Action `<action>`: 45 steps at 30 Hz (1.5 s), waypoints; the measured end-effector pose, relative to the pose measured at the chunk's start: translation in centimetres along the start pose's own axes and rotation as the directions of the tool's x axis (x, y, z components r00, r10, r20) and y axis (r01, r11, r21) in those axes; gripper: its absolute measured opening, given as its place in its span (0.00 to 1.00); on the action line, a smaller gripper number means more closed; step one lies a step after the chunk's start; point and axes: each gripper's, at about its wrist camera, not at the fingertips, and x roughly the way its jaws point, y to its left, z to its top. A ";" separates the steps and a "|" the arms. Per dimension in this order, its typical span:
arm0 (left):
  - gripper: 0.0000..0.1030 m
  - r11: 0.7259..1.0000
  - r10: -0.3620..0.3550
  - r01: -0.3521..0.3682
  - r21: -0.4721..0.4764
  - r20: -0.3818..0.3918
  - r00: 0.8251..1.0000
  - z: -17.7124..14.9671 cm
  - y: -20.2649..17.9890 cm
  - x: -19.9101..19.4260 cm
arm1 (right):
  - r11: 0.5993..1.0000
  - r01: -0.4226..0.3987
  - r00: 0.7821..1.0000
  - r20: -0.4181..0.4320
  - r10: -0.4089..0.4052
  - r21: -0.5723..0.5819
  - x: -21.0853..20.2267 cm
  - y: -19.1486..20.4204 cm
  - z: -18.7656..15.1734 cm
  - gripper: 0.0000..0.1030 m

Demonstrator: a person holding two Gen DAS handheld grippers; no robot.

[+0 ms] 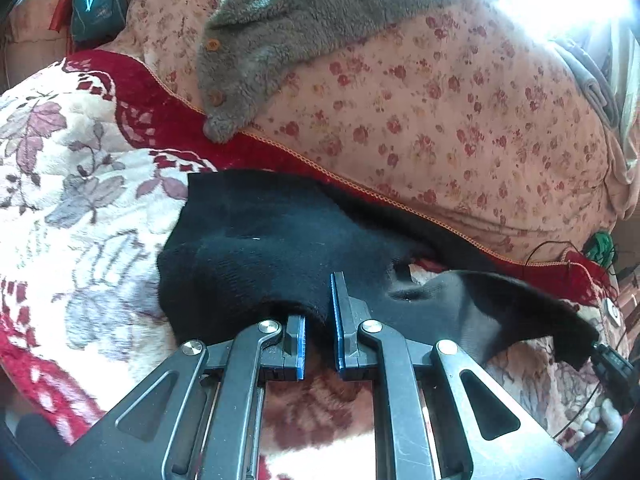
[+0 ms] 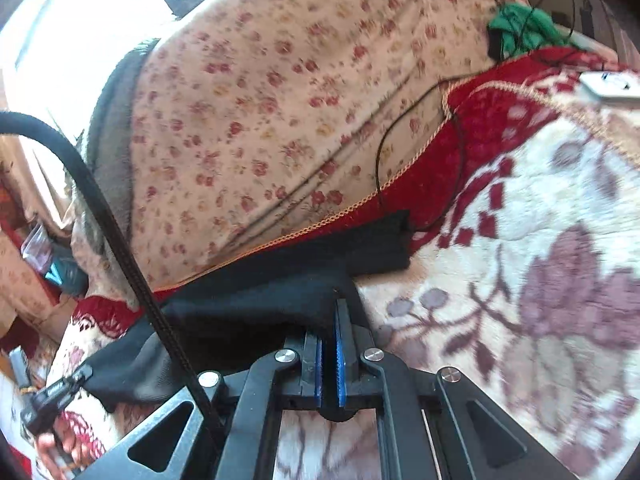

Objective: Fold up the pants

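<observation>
The black pants (image 1: 256, 240) lie stretched across a floral blanket. My left gripper (image 1: 320, 312) is shut on a fold of the pants near their edge, the cloth draped over the left finger. The pants run right to the other gripper (image 1: 608, 364), seen at the right edge. In the right wrist view my right gripper (image 2: 329, 320) is shut on the black pants (image 2: 280, 280), cloth pinched between the blue pads. A pant end (image 2: 384, 244) lies flat beyond it. The left gripper (image 2: 60, 392) shows at the lower left, holding the same cloth.
A red and cream floral blanket (image 1: 80, 200) covers the bed. A pink floral quilt (image 1: 440, 112) is heaped behind, with a grey fleece garment (image 1: 280, 40) on top. A thin black cable (image 2: 400, 140), green cloth (image 2: 520, 28) and a white device (image 2: 608, 88) lie at the far right.
</observation>
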 end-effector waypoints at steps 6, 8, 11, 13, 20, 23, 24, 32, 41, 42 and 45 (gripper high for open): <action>0.09 1.000 -0.002 0.002 -0.006 -0.010 1.000 0.5 1.2 -1.5 | 1.000 -0.018 0.999 -0.037 0.018 0.013 -3.0 -0.6 0.7 0.04; 0.09 0.999 0.030 -0.030 0.013 -0.001 1.000 0.5 0.9 -1.2 | 1.000 0.005 0.997 -0.081 -0.006 -0.012 -1.9 -0.7 1.4 0.04; 0.09 0.997 0.060 -0.060 0.055 -0.004 0.998 -0.3 -0.1 -0.4 | 0.992 0.117 0.986 -0.116 -0.123 -0.051 1.2 -1.5 1.8 0.04; 0.09 0.988 0.112 -0.112 0.105 0.009 0.994 -1.2 -1.0 0.3 | 0.986 0.165 0.972 -0.162 -0.168 -0.036 4.2 -2.6 1.8 0.12; 0.09 0.975 0.173 -0.170 0.140 -0.006 0.985 -3.1 -1.0 2.1 | 0.972 0.163 0.977 -0.164 -0.136 0.166 7.1 -6.3 1.8 0.18; 0.09 0.976 0.174 -0.170 0.133 -0.013 0.985 -3.5 -0.9 2.3 | 0.975 0.121 0.986 -0.138 -0.096 0.187 4.6 -6.1 0.7 0.21; 0.09 0.978 0.172 -0.168 0.127 -0.016 0.985 -3.6 -0.8 2.4 | 0.975 0.112 0.987 -0.134 -0.087 0.190 4.0 -6.0 0.4 0.22; 0.09 0.985 0.153 -0.151 0.081 -0.022 0.988 -4.1 -0.2 2.3 | 0.952 -0.046 0.981 -0.166 0.100 0.304 3.1 -6.1 -4.0 0.27; 0.11 0.994 0.108 -0.108 0.007 -0.054 0.993 -4.3 0.7 2.9 | 0.913 -0.064 0.977 -0.162 0.140 0.403 8.2 -7.2 -4.4 0.43; 0.13 0.994 0.105 -0.105 0.000 -0.059 0.993 -4.3 0.8 3.1 | 0.911 -0.066 0.979 -0.152 0.139 0.407 8.6 -7.2 -4.1 0.43; 0.17 0.995 0.093 -0.096 -0.026 -0.084 0.992 -4.1 1.0 4.0 | 0.903 -0.095 0.982 -0.107 0.153 0.419 9.2 -7.5 -3.1 0.42</action>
